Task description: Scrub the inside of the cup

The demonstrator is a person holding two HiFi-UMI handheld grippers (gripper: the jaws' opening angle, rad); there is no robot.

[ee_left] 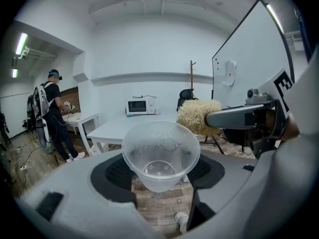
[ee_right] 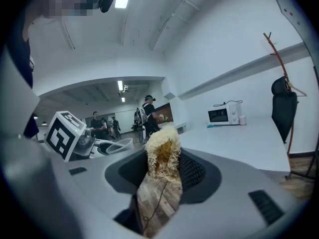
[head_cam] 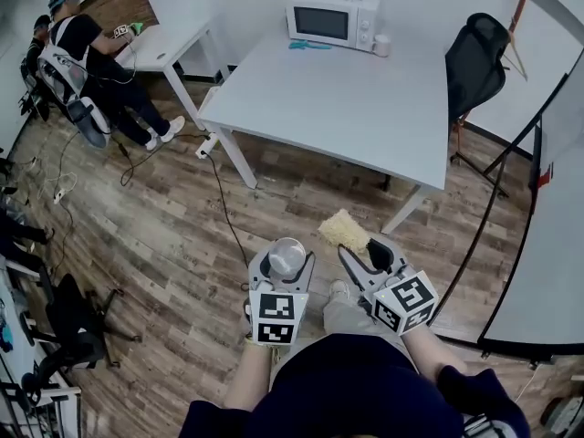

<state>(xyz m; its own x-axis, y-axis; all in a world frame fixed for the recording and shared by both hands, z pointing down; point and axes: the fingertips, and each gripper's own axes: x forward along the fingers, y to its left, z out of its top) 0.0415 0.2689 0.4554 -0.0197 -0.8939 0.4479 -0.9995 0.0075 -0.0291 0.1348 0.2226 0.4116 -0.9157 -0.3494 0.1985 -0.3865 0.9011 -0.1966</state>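
My left gripper (head_cam: 285,265) is shut on a clear plastic cup (head_cam: 286,256), held above the wooden floor with its mouth up. In the left gripper view the cup (ee_left: 160,154) sits between the jaws, its open mouth facing the camera. My right gripper (head_cam: 358,245) is shut on a pale yellow fibrous scrubber (head_cam: 344,230). That scrubber (ee_left: 198,116) hangs just right of and beyond the cup, outside it. In the right gripper view the scrubber (ee_right: 162,153) fills the gap between the jaws, and the cup (ee_right: 115,145) shows to the left.
A white table (head_cam: 365,108) stands ahead with a microwave (head_cam: 333,16) at its far edge. A black office chair (head_cam: 474,62) is at the right, a whiteboard (head_cam: 547,245) beside me. A person (head_cam: 91,62) sits at a small desk far left. Cables trail across the floor.
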